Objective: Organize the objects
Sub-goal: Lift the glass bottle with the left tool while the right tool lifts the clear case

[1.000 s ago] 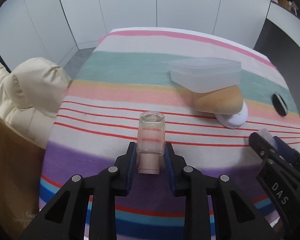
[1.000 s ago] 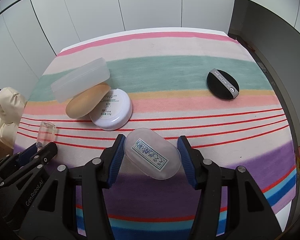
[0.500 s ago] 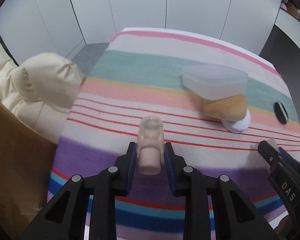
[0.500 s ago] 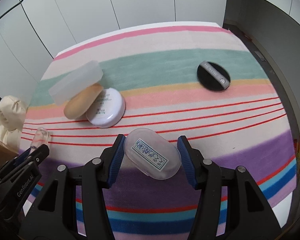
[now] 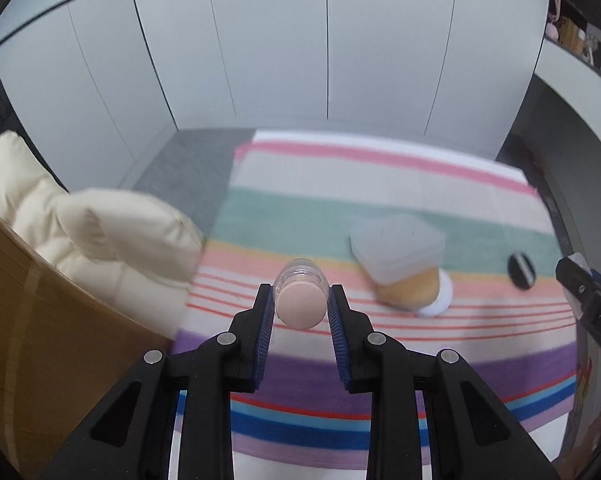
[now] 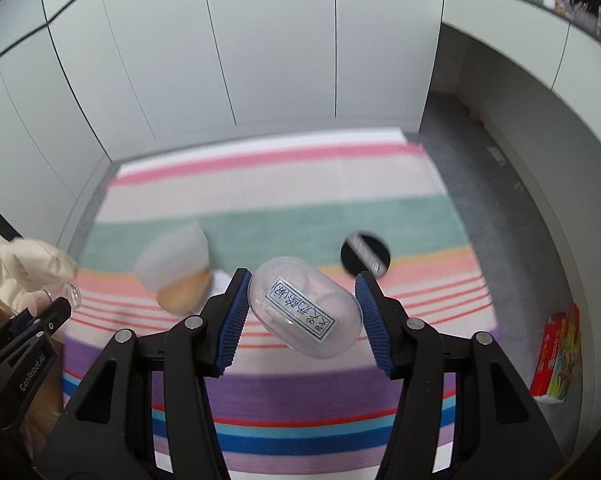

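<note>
Striped cloth (image 6: 280,216): pink, teal, purple, blue w/ red lines; puff (image 6: 365,256) black, maybe white-banded.

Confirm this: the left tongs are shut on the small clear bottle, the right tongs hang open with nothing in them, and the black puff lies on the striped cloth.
One thing is wrong: the right tongs are not empty. The right wrist view shows them shut on a clear oval case with a handwritten label. The rest stands: the left tongs are shut on the small clear bottle, and the black puff lies on the striped cloth.

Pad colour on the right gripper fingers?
Blue, ribbed pads on black fingers; clearest in the right wrist view.
</note>
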Action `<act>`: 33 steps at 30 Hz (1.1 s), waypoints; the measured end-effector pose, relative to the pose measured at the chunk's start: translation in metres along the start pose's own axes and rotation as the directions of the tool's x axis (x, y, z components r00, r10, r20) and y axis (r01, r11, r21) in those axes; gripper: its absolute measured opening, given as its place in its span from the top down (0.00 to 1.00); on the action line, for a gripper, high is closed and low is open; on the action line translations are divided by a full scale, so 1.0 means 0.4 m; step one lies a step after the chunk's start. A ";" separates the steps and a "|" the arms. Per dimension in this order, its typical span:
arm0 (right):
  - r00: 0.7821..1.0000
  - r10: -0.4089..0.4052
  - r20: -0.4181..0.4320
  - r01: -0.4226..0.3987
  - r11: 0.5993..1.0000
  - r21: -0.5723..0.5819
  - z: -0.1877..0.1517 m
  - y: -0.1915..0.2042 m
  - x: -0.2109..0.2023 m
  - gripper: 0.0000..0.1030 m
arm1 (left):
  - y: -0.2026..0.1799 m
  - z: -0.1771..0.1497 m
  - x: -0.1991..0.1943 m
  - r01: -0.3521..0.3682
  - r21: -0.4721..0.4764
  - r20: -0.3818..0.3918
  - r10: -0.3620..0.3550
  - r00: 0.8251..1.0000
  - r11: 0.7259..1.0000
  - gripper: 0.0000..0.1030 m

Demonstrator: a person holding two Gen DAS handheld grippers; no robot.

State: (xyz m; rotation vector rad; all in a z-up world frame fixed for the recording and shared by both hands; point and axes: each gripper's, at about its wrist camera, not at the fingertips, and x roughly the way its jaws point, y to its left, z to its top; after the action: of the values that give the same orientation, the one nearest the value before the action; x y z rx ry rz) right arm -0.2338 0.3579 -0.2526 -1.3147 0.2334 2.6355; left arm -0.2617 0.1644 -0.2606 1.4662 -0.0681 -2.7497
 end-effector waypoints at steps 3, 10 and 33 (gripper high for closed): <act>0.999 0.017 0.039 -0.017 1.000 -0.012 0.041 0.003 -0.065 0.46 | 0.011 0.033 -0.064 -0.015 0.003 0.038 0.015 0.999 1.000 0.73; 0.993 0.018 0.120 -0.016 1.000 -0.024 0.131 0.023 -0.221 0.46 | 0.044 0.111 -0.231 -0.042 -0.017 0.122 0.044 0.992 0.999 0.73; 0.953 0.045 0.300 -0.017 0.995 -0.094 0.263 0.080 -0.676 0.46 | 0.147 0.257 -0.664 0.005 -0.065 0.292 0.014 0.956 0.998 0.73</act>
State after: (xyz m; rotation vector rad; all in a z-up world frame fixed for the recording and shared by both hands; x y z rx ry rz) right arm -0.1629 0.3244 0.0285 -0.9169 0.0911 2.8559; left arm -0.1989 0.1198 0.0199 1.0318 0.0130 -2.9116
